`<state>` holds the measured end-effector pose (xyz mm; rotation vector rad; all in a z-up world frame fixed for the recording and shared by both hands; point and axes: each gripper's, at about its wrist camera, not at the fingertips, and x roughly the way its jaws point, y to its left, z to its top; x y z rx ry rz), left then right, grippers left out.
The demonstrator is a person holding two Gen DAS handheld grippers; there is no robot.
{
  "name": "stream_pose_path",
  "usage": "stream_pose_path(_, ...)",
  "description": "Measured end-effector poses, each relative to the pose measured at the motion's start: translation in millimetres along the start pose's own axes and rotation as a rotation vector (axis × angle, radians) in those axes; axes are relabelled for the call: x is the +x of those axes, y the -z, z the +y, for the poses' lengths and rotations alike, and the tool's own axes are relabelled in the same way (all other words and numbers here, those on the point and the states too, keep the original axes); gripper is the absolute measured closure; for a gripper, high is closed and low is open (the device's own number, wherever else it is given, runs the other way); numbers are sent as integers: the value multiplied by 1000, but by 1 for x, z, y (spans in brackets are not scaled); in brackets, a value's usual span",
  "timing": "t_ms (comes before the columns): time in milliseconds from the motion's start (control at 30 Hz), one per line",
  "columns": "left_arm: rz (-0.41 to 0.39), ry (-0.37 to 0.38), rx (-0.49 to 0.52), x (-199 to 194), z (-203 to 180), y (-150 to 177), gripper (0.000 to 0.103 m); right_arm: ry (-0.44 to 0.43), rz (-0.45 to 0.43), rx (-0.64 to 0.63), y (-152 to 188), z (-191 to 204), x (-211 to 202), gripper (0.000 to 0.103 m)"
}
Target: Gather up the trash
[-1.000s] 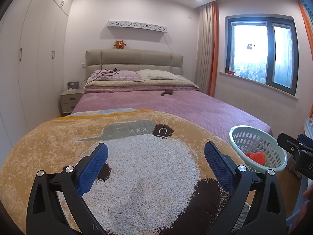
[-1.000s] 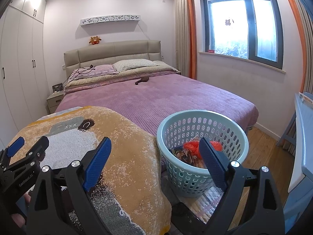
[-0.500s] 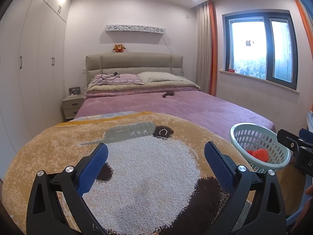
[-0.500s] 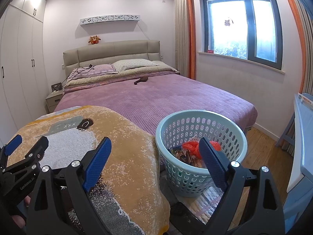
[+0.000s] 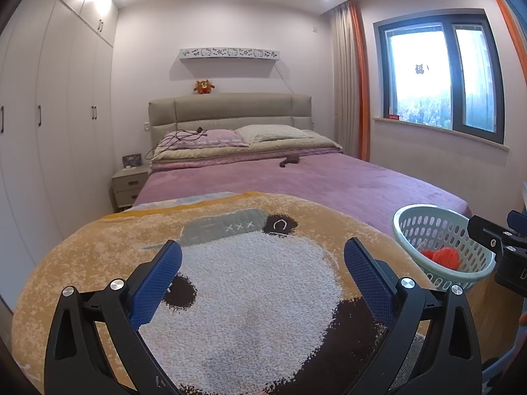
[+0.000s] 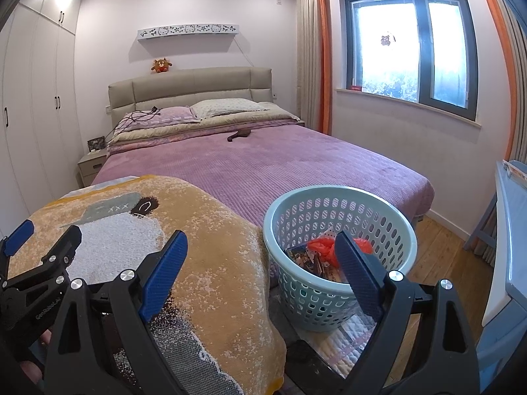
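Grippers wait empty over the foot of a bedroom bed: the left gripper (image 5: pixel 262 273) hangs with its blue pads wide apart above a fuzzy orange blanket (image 5: pixel 108 256) printed with a panda, and the right gripper (image 6: pixel 260 265) is just as widely spread and holds nothing, one finger over the blanket's edge, the other in front of the basket (image 6: pixel 400 227). Both point slightly down, a pose that reads as a pause between pickups rather than a reach. The pale green basket stands on the floor against the bed's corner, beside the blanket, placed where either hand could drop into it. Collected trash lies at its bottom: a crumpled red bag (image 6: pixel 321 247) and some printed wrappers (image 6: pixel 301 255). Farther up the purple bedspread (image 6: pixel 296 161), well apart from both grippers, a small dark brown object (image 6: pixel 238 135) lies near the pillows (image 6: pixel 227 105); whether it is trash cannot be told. A black cable (image 6: pixel 141 115) trails across the left pillow. Reaching either would mean leaning over the blanket's bulk. Beyond stand the headboard (image 6: pixel 191 82), a nightstand (image 6: pixel 90 163), wardrobes and a window.
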<state>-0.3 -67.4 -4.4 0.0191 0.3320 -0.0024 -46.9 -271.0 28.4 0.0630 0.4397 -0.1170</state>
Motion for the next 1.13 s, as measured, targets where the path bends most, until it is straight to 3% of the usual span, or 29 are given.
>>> stream_pose_path(500, 6, -5, 3, -14, 3, -8, 8, -4, -7, -22, -3, 2, 2, 16)
stream_pose_path(767, 6, -68, 22, -25, 11, -16, 8, -20, -11, -29, -6, 11, 0, 16)
stream_pose_path(1000, 36, -82, -31, -30, 39, -22, 7, -51, -18, -54, -13, 33, -1, 16)
stream_pose_path(1133, 12, -217, -18, -41, 57, -27, 7, -68, -23, -84, -18, 58, 0, 16)
